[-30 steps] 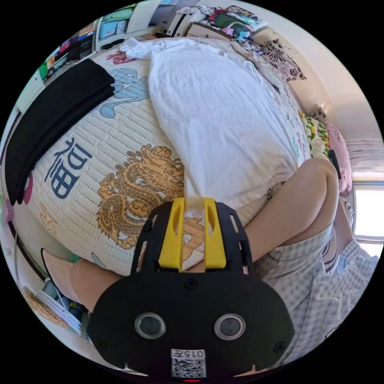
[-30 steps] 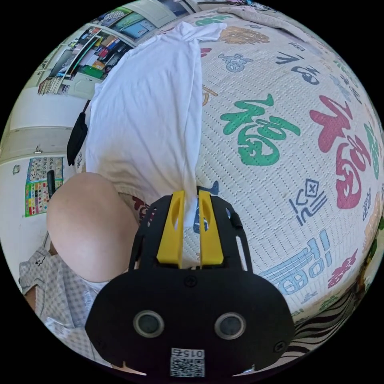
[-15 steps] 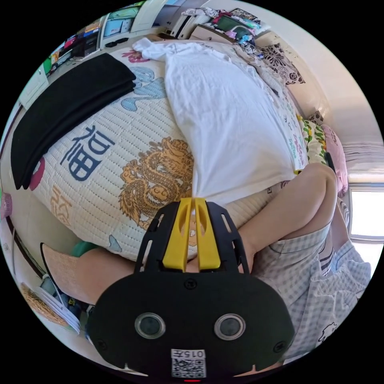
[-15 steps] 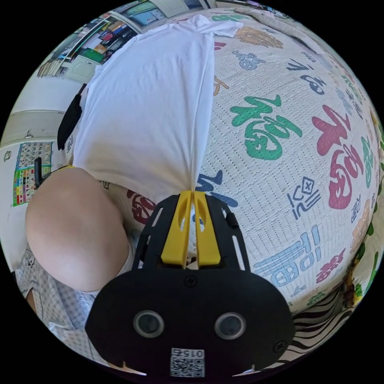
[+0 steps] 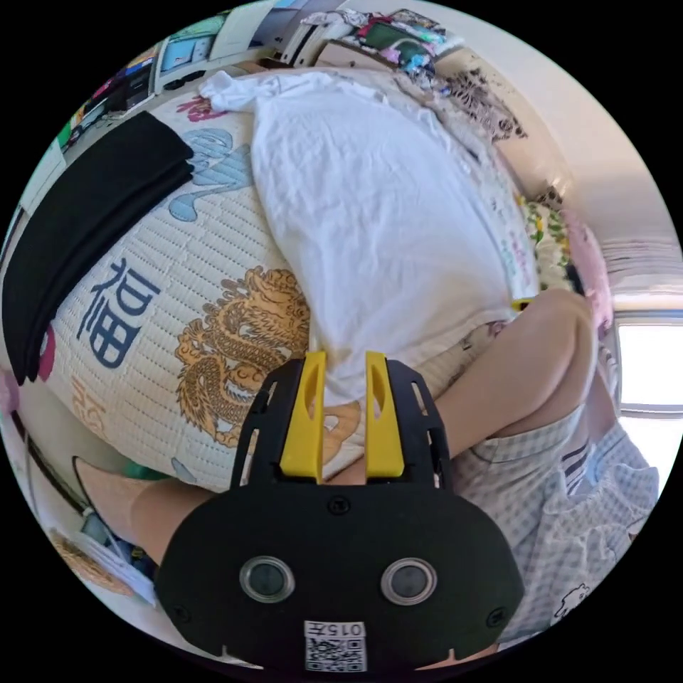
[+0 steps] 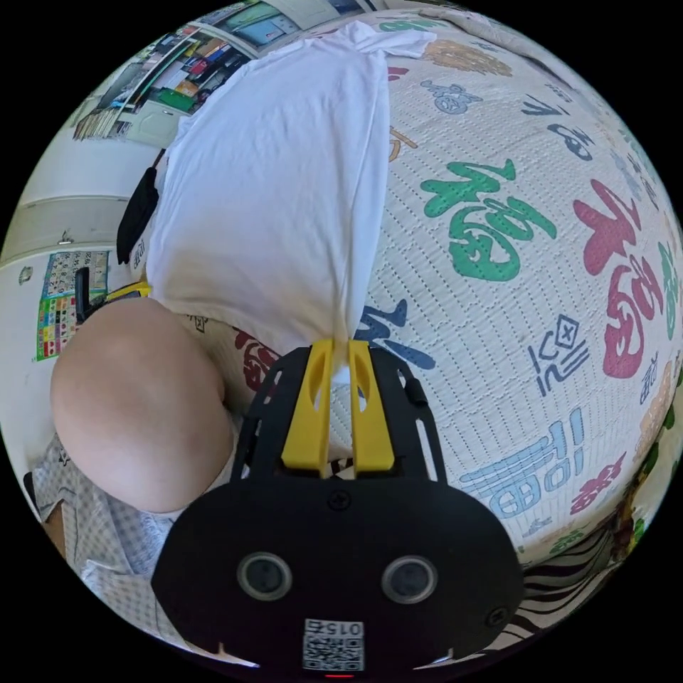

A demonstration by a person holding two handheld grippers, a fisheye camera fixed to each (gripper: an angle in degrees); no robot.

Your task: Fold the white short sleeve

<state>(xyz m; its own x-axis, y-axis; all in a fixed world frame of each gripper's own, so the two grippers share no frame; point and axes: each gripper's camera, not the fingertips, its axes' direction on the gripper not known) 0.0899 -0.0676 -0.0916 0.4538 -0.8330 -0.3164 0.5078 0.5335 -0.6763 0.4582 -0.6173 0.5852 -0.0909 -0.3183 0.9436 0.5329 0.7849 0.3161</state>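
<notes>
Left gripper view: the left gripper [image 5: 344, 359] is held with jaws apart over the hem of the white T-shirt [image 5: 377, 213], which is spread on the printed quilt [image 5: 163, 284]. In the right gripper view, the right gripper [image 6: 340, 348] is seen with jaws slightly parted around a hem corner.

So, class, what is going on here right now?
A person kneeling at a quilted mat printed with coloured characters is folding a white short-sleeved shirt spread flat on it. The left gripper has its yellow jaws open around the shirt's near corner. The right gripper has its jaws slightly apart, with the shirt's other near corner between them. A folded black garment lies aside.
</notes>
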